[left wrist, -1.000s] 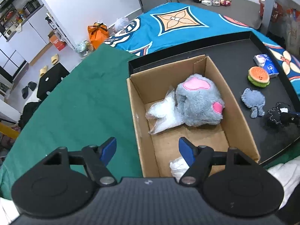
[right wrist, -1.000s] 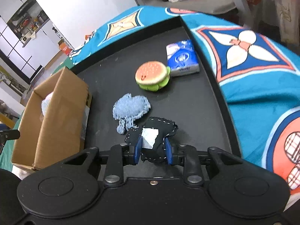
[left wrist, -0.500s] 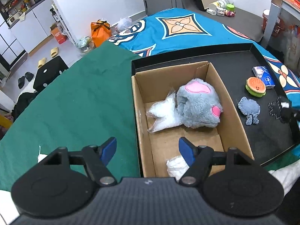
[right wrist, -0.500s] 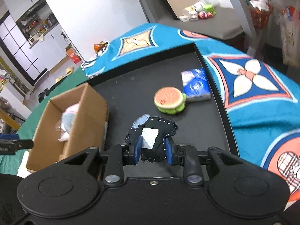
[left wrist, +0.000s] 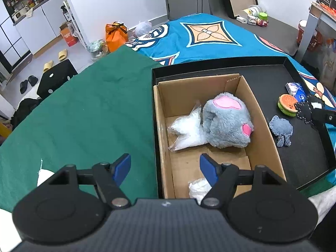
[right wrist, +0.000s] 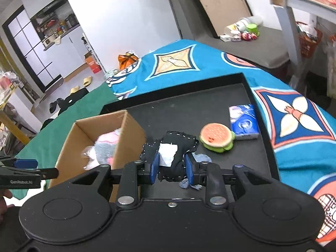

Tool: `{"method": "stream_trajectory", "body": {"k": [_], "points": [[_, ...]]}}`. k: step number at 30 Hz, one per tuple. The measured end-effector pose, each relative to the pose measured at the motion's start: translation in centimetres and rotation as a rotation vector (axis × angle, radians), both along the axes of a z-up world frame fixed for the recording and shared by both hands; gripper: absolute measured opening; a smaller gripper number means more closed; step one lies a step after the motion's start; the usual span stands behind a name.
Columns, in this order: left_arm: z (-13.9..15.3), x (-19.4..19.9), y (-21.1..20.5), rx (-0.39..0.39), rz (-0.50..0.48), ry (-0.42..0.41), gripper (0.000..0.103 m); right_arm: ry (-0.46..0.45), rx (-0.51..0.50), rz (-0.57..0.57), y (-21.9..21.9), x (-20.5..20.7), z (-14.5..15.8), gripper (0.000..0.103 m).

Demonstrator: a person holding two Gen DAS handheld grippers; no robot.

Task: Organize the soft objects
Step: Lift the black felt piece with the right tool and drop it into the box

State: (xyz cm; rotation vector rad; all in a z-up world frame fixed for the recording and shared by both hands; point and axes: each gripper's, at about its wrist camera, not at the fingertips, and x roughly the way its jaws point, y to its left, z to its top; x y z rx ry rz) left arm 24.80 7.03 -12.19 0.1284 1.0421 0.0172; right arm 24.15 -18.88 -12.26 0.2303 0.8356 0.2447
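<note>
My right gripper [right wrist: 170,168] is shut on a black soft toy [right wrist: 178,145] with white stitching and a white tag, lifted above the black tray [right wrist: 260,113]. From the left wrist view the black soft toy [left wrist: 308,109] hangs at the far right. The cardboard box [left wrist: 266,126] stands on the tray and holds a grey and pink plush [left wrist: 226,121] and clear bags of white stuffing [left wrist: 187,130]. My left gripper [left wrist: 164,169] is open over the box's near left corner, holding nothing. A blue fuzzy toy [left wrist: 281,128] and a burger toy [right wrist: 216,136] lie on the tray.
A blue tissue pack [right wrist: 244,120] lies beside the burger toy. Green cloth [left wrist: 84,115] covers the table left of the tray; a blue patterned cloth [right wrist: 298,130] lies behind and to the right. Another white bag [left wrist: 198,189] sits in the box's near end.
My right gripper has risen with the black toy and drawn back, so the box and more of the tray now show. The left gripper has barely shifted, staying open.
</note>
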Motion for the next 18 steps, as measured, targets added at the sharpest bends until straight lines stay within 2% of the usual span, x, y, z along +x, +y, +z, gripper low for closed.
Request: {"method": "stream_trajectory", "body": {"k": [7,9,13,18], "points": [[-0.5,0.3,0.6,-0.015,0.013,0.018,0.066,-0.030,-0.001,0.036,2.6,0.6,1.5,0.027],[-0.7,0.3,0.7,-0.016,0.016,0.026,0.060,-0.037,-0.001,0.050,3.4,0.7,1.9,0.027],[-1.2,0.7,1.1,-0.012,0.043,0.055,0.043,-0.047,-0.006,0.082,5.2,0.9,2.5,0.027],[-1.7,0.9,1.8,-0.059,0.040,0.073,0.031,-0.048,-0.015,0.120,7.3,1.2,2.7,0.027]]}}
